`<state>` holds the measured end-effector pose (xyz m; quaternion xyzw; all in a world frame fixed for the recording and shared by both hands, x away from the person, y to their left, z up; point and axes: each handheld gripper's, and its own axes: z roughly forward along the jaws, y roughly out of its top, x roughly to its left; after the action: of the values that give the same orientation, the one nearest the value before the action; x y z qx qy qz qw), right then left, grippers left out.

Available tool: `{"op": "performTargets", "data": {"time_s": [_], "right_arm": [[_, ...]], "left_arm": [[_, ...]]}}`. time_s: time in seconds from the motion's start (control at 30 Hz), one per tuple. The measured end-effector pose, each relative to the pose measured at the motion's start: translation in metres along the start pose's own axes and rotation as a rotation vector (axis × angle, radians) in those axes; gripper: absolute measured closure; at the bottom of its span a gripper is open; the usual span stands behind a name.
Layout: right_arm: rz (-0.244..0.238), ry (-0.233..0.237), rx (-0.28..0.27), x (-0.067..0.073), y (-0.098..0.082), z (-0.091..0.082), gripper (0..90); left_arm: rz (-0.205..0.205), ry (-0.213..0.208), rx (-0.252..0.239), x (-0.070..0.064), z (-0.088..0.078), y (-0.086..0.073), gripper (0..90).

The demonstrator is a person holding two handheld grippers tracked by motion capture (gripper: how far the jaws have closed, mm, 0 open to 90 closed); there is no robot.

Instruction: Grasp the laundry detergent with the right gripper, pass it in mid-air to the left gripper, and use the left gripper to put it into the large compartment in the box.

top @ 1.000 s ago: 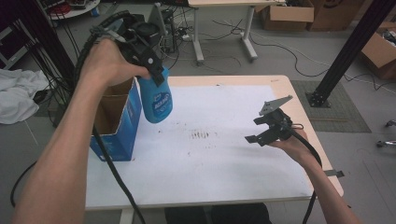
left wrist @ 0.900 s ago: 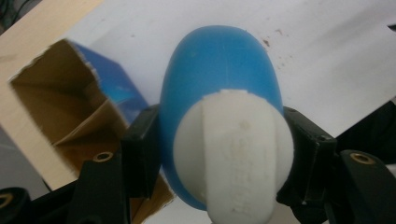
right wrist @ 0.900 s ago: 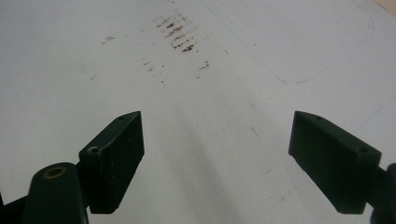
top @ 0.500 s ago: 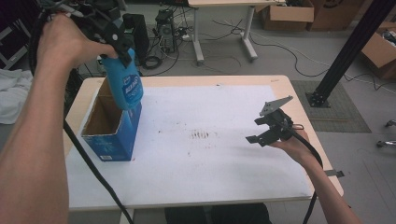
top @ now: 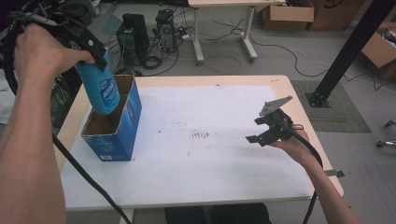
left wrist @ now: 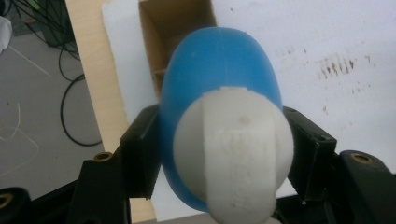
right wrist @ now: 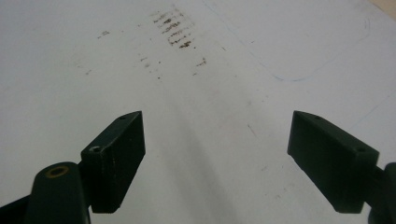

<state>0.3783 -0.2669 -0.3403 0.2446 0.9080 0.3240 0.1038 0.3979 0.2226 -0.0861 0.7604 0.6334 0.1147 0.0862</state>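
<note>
Left tongs (left wrist: 219,154) clamp blue bottle (top: 102,88) above open box (top: 114,122) rim.

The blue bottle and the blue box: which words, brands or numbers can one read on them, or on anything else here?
Blue bottle: white lettering on its side, too blurred to read.
Blue cardboard box: small white mark near the bottom of its front, too small to read.
White cap: faint embossed marks, not legible.
Nothing else bears text.

Left claw (left wrist: 224,154) raised high on an extended forearm, jaws clamped against the sides of a blue plastic bottle (top: 103,91); right claw (top: 266,131) held low, jaws spread wide, empty
</note>
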Motion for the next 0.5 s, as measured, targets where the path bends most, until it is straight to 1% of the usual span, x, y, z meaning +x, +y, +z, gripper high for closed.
{"op": "performTargets", "data": {"time_s": [0.03,0.1,0.23,0.37,0.5], "right_arm": [[0.000,-0.001,0.001,0.000,0.000,0.000,19.0],[-0.001,-0.002,0.004,0.001,0.000,0.001,19.0],[-0.005,-0.011,0.013,0.002,0.000,0.001,19.3],[-0.007,-0.014,0.020,0.002,0.000,0.000,19.8],[-0.008,-0.020,0.023,0.002,0.001,-0.003,20.2]], "left_arm": [[-0.005,-0.002,0.007,0.001,0.003,0.000,38.8],[-0.013,-0.002,0.007,0.002,0.007,-0.001,38.8],[-0.020,0.002,0.016,0.003,0.019,-0.003,38.8],[-0.028,0.002,0.025,0.005,0.033,-0.004,38.8],[-0.044,0.001,0.026,0.006,0.048,-0.008,38.8]]}}
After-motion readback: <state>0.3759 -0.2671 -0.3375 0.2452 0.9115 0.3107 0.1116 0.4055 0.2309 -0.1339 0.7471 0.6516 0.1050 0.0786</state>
